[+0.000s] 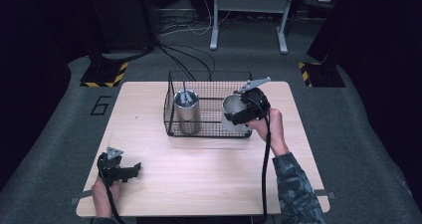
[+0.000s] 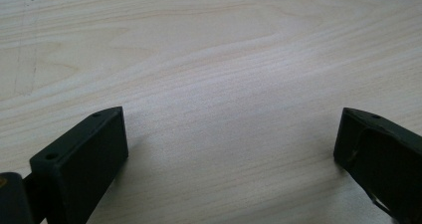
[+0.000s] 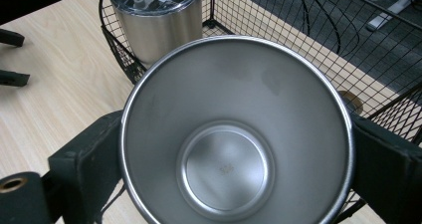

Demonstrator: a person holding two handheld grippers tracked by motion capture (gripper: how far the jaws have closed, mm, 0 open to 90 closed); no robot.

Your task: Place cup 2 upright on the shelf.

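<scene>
My right claw (image 1: 238,115) pinches the open cup (image 3: 234,134) tilted over the basket (image 1: 209,76) to drop it in beside the lidded cup (image 1: 187,112), while my left claw (image 1: 133,169) rests spread near the worktop's (image 1: 199,174) front-left corner.

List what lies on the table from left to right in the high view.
Left gripper → lidded steel tumbler in the wire basket → open steel cup → right gripper clamped on that cup.

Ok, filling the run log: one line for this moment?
right tool: holds open steel cup | over black wire basket | left tool: open, idle
</scene>
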